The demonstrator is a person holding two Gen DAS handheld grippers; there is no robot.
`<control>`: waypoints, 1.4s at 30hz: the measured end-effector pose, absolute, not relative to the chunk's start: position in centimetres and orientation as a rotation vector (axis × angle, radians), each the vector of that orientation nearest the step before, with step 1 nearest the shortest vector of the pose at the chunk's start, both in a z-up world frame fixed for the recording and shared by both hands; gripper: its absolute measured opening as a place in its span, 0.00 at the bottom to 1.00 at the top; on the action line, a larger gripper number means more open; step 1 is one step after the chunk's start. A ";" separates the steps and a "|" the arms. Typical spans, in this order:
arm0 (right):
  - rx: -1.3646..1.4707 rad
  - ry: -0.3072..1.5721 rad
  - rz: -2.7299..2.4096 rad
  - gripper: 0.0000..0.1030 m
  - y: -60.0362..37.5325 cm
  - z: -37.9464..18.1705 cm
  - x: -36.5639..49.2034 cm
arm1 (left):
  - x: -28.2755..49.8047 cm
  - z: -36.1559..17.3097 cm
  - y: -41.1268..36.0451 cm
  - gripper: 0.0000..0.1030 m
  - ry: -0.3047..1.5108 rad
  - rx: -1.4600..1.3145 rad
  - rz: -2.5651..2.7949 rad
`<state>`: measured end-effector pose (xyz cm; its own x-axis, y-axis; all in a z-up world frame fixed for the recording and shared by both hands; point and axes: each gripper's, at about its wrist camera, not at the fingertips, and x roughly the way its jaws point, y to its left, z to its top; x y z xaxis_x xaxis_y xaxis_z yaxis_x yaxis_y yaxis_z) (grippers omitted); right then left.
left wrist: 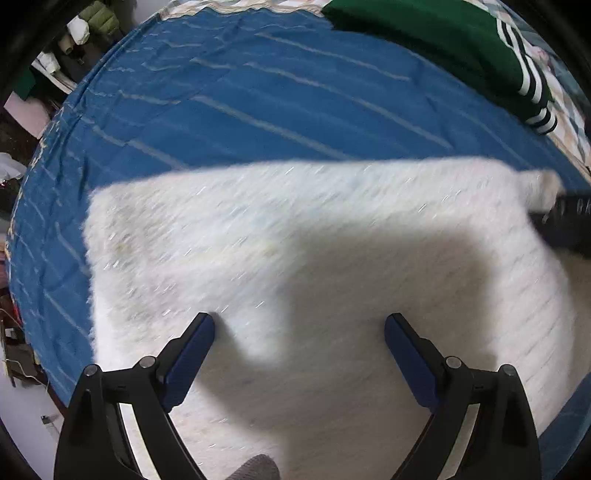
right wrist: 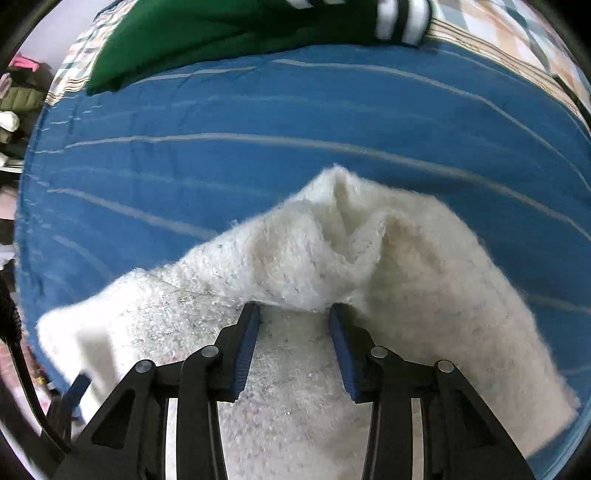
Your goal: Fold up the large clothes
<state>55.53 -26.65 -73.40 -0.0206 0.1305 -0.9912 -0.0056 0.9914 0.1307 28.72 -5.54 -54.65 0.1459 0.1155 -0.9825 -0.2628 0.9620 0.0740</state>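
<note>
A fluffy white sweater (left wrist: 295,258) lies on a blue striped sheet (left wrist: 221,92). My left gripper (left wrist: 299,325) is open wide above the flat sweater and holds nothing. In the right wrist view the sweater (right wrist: 295,258) has a raised, bunched fold just beyond the fingertips. My right gripper (right wrist: 294,314) is partly open, its jaws on either side of the fold's lower edge; no fabric is pinched between them. The right gripper also shows in the left wrist view (left wrist: 565,221) at the sweater's far right corner.
A folded green garment with black-and-white striped cuffs (left wrist: 443,40) lies at the far edge of the sheet, also in the right wrist view (right wrist: 229,33). A checked bedcover (right wrist: 517,40) lies beyond. Clutter and clothes (left wrist: 96,18) stand off the bed's left side.
</note>
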 end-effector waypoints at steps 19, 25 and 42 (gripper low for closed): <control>0.090 1.772 0.318 0.41 -20.9 -72.6 51.6 | 23.6 -50.3 -4.1 0.92 1.370 -0.246 0.378; 0.247 1.593 0.220 0.41 -27.9 -69.2 54.3 | 28.5 -50.6 -6.0 0.92 1.299 -0.206 0.351; 0.517 1.352 0.125 0.82 -41.5 -64.4 44.0 | 29.4 -49.2 -9.1 0.99 1.319 -0.203 0.275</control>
